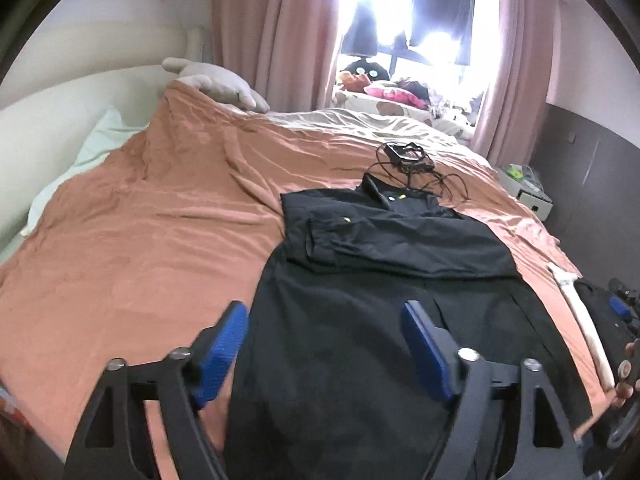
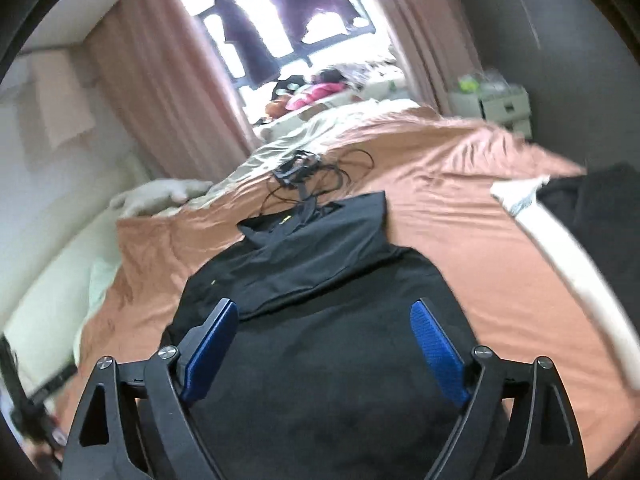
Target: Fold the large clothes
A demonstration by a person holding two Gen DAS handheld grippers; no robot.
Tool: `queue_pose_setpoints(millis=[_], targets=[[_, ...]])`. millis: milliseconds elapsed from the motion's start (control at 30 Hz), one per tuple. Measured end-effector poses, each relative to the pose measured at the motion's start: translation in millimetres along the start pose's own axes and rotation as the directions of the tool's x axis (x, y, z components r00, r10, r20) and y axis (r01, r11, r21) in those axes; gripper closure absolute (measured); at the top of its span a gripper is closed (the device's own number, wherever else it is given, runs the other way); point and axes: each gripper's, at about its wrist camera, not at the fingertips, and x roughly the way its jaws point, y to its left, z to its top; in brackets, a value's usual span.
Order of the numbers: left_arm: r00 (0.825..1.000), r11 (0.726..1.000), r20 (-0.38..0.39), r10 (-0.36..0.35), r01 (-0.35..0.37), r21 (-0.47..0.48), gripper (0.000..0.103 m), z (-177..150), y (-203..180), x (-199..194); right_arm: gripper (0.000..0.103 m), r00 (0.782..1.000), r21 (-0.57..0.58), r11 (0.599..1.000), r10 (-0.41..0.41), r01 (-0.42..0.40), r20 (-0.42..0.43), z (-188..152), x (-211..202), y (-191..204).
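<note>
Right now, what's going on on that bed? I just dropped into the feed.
A person with a handheld gripper in each hand is partway through folding a black garment laid out on the orange bedspread. Its sleeves look already folded in across the chest. The left gripper and right gripper both hover open above the near hem, gripping nothing. A black device with tangled cables lies just past the collar.
</note>
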Motion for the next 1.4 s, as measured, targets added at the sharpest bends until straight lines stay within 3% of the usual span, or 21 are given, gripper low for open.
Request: queue_pose_setpoints(millis=[133,200,267,633,833,933,1033,1067,1200,1400], targets=[[1.0,1.0,-0.018,-0.013,0.013,-0.013,0.014,-20.8,11.3,-28.7,0.006,0.999,-0.067,0.998,0.008,-0.011,-0.041,-14.8,-31.7,-1.7],[0.999,0.999,-0.006,-0.031,0.031,-0.01,0.004,-32.4,15.0,-45.0,0.004,0.998,-0.089,0.996,-0.018,0.013,-0.058,-25.7,-47.6,-6.6],[1.0,1.0,0.014,-0.027,0.027,0.012,0.0,-44.0,17.4,-61.7,0.0,0.998,-0.082,0.996,-0.022,0.016,-0.066,-34.2,-59.9,-13.0],[0.997,0.997,0.002,-0.071,0.071,-0.018,0.0,-94.2,52.8,-110.0,0.0,0.997,-0.113,0.994,0.0,-0.009,-0.078,-86.0,-124.3,-42.5],[0.996,0.994,-0.011,-0.092,0.091,-0.065,0.001,-121.8,72.0,-122.7,0.0,0.993,-0.067,0.997,0.033,-0.04,-0.112,-106.0,-139.3,-64.9],[0.994,0.989,-0.036,-0.104,0.1,-0.107,0.006,-135.4,81.6,-119.4,0.007,0.992,-0.068,0.997,0.012,-0.021,-0.128,-116.7,-140.0,-74.1],[0.987,0.978,-0.075,-0.139,0.126,-0.165,0.022,-147.2,93.2,-110.7,0.027,0.986,-0.012,1.0,0.018,-0.02,-0.166,-125.3,-132.5,-90.9],[0.984,0.974,-0.086,-0.153,0.135,-0.182,0.03,-149.1,96.0,-106.8,0.029,0.984,0.004,1.0,0.019,-0.019,-0.176,-126.9,-129.7,-95.2],[0.971,0.957,-0.138,-0.197,0.16,-0.243,0.054,-155.3,104.1,-84.0,0.031,0.976,0.107,0.994,0.027,-0.004,-0.216,-136.4,-109.3,-121.7],[0.956,0.934,-0.198,-0.219,0.146,-0.327,0.065,-158.0,117.6,-44.8,0.031,0.97,0.249,0.968,0.087,-0.028,-0.227,-144.7,-84.4,-150.8]])
